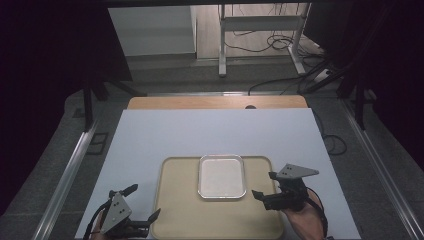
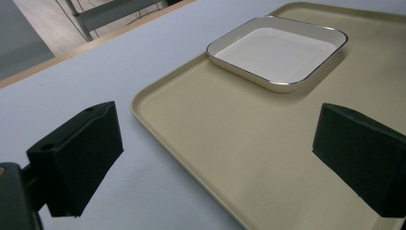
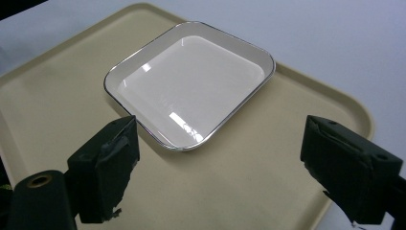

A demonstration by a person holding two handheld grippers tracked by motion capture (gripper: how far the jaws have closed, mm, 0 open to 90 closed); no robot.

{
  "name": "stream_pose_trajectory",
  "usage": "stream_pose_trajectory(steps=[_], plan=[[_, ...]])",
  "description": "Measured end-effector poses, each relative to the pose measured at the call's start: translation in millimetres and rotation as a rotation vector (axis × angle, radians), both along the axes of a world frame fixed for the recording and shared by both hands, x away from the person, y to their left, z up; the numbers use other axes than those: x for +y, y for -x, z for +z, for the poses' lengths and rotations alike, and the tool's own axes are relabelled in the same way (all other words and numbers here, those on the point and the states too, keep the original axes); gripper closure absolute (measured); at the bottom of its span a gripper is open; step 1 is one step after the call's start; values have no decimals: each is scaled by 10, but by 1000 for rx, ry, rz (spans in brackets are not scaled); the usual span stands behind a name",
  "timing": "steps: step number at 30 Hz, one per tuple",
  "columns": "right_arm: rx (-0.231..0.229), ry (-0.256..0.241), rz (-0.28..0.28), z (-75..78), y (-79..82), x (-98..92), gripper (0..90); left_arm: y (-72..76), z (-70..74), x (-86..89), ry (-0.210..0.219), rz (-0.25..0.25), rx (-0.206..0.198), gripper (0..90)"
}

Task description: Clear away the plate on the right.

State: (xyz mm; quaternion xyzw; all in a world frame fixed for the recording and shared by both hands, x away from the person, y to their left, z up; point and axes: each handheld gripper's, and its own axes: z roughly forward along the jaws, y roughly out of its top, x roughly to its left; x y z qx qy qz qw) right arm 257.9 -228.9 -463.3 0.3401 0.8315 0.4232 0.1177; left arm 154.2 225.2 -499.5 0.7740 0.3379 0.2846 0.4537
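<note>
1. Black foam-like pads face each other far apart on the right gripper [image 1: 266,187]: its jaws stand wide and hold nothing. It hovers over the right part of the beige tray [image 1: 175,220], with its camera looking straight at the white dish [image 3: 189,84], which suggests the dish is what this hand is lining up on.

2. On the left gripper [image 1: 142,204] the jaws are spread just as wide, also with nothing between them. It sits at the tray's near left corner; in the left gripper view 1 jaw is over the tray and the other over the pale sheet [image 2: 95,62], so the tray edge runs between them. That straddle looks like a readiness to steady or grip the tray rim, though I judge this only from the pose.

3. The dish is square with rounded corners and a thin dark rim line. It lies flat and empty on the far middle of the tray, apart from both grippers and nearer the right one.

4. The tray rests on the pale sheet, which covers most of the wooden table [image 1: 215,102]; a strip of wood shows at the far edge.
</note>
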Motion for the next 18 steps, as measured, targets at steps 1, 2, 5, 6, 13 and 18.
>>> stream_pose_trajectory(steps=[1,2,5,6,13,18], plan=[[-4,-1,1,0,5,-14,112,0,0,0,0,0,0,28],[-5,-1,-2,0,12,-27,107,0,0,0,0,0,0,28],[-10,-2,-5,0,31,-68,91,0,0,0,0,0,0,28],[-10,-2,-8,2,40,-83,88,0,0,0,0,0,0,28],[-29,-11,-32,24,108,-206,69,-1,0,1,0,0,0,28],[-44,-14,-51,37,161,-303,60,-1,0,0,0,0,0,28]])
